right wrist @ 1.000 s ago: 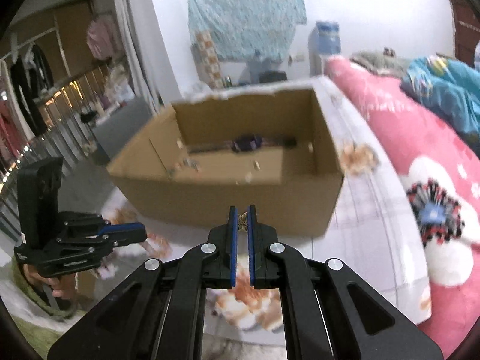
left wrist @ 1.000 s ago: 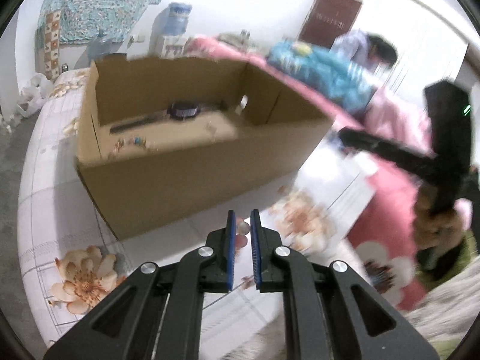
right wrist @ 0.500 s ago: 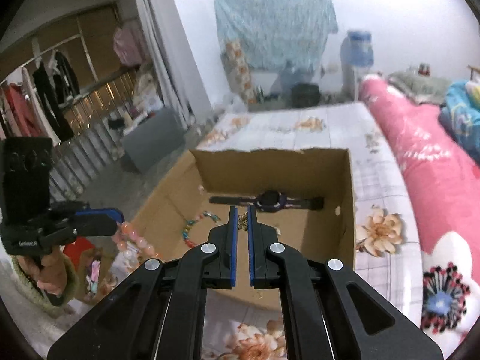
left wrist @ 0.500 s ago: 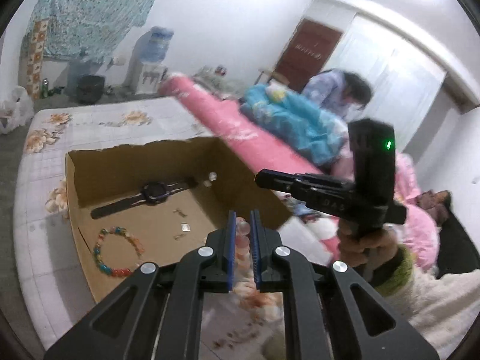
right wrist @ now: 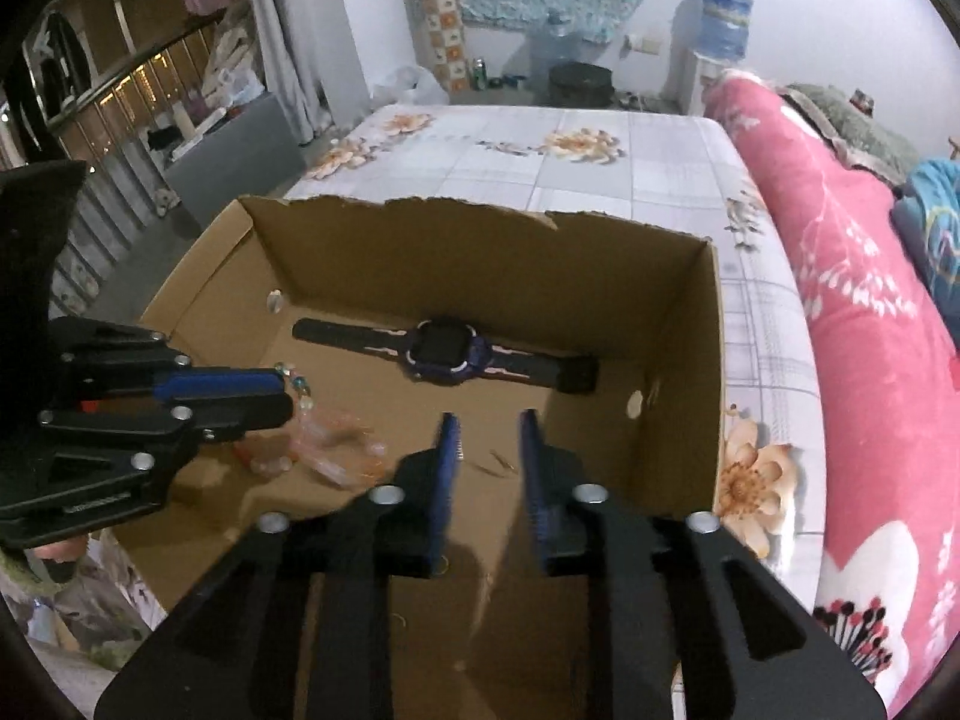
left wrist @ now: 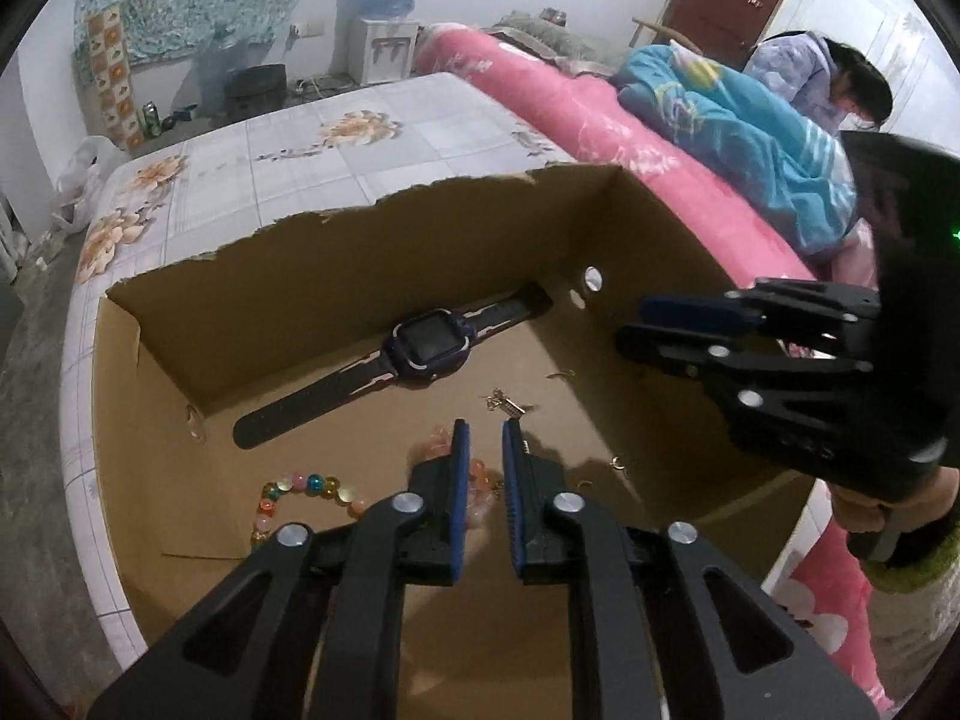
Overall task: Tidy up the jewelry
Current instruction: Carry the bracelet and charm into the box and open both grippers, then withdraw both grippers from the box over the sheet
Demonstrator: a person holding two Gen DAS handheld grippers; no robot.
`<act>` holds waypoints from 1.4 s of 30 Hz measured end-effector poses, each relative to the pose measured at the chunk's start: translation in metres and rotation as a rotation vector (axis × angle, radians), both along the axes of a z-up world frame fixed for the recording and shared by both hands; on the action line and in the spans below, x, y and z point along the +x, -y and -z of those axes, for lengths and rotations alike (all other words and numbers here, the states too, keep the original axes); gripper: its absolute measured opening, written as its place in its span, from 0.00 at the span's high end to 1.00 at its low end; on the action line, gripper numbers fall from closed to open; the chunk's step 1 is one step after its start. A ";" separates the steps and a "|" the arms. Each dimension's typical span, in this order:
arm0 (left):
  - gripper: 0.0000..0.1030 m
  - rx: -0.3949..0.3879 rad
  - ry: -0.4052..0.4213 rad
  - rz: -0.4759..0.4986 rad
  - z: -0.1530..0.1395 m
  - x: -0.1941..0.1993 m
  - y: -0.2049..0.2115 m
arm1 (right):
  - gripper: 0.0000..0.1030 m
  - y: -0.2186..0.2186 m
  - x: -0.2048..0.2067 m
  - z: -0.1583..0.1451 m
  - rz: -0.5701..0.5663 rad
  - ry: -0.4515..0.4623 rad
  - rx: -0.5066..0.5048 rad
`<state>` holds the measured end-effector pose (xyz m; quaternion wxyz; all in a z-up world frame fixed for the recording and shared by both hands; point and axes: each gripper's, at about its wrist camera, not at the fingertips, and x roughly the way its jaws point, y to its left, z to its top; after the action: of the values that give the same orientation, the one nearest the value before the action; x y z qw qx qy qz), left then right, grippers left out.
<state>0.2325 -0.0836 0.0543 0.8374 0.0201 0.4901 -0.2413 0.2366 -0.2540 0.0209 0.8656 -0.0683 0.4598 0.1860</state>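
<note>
An open cardboard box (left wrist: 156,420) (right wrist: 678,396) sits on the bed. Inside lie a dark watch (left wrist: 429,351) (right wrist: 444,354), a multicoloured bead bracelet (left wrist: 300,492), a pink bead bracelet (left wrist: 480,474) (right wrist: 324,450) and small gold pieces (left wrist: 504,405) (right wrist: 501,462). My left gripper (left wrist: 480,450) hovers over the box floor, jaws slightly apart, the pink bracelet below them. My right gripper (right wrist: 489,438) is open over the box floor with the gold piece below. Each gripper shows in the other view, right (left wrist: 648,324) and left (right wrist: 282,396).
A floral white sheet (right wrist: 576,162) covers the bed. A pink quilt (right wrist: 870,330) lies along the right, with a blue blanket (left wrist: 732,132) and a person (left wrist: 840,78) beyond. A water dispenser (left wrist: 384,36) stands by the far wall.
Both grippers moved forward and down over the box. Both opened: the pink bracelet left the left jaws and the gold piece left the right jaws; both now lie in the box.
</note>
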 end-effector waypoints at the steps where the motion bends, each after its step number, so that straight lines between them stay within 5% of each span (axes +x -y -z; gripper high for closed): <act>1: 0.81 0.003 0.005 -0.007 0.001 -0.001 -0.001 | 0.72 0.002 -0.001 -0.002 0.007 0.006 0.006; 8: 0.74 -0.013 0.050 -0.024 -0.013 -0.017 -0.005 | 0.60 0.019 -0.031 -0.025 0.086 0.079 0.109; 13: 0.45 -0.051 0.164 -0.032 -0.040 -0.052 -0.010 | 0.37 0.028 -0.063 -0.045 0.155 0.139 0.193; 17: 0.15 -0.065 0.236 -0.073 -0.057 -0.086 -0.015 | 0.17 0.026 -0.097 -0.058 0.191 0.201 0.166; 20: 0.05 -0.052 0.298 -0.125 -0.068 -0.109 -0.019 | 0.08 0.025 -0.117 -0.062 0.218 0.228 0.155; 28: 0.05 -0.011 0.306 -0.220 -0.068 -0.147 -0.022 | 0.08 0.020 -0.145 -0.053 0.265 0.215 0.059; 35: 0.05 0.162 0.303 -0.379 -0.052 -0.160 -0.021 | 0.08 0.011 -0.160 -0.039 0.249 0.207 -0.011; 42: 0.05 0.310 0.246 -0.390 -0.026 -0.156 -0.010 | 0.08 0.011 -0.158 -0.025 0.271 0.157 -0.008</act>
<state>0.0765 -0.0734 0.0807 0.9082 0.0824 0.4104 0.0066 0.0783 -0.2655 0.0459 0.9158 -0.0234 0.3964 0.0599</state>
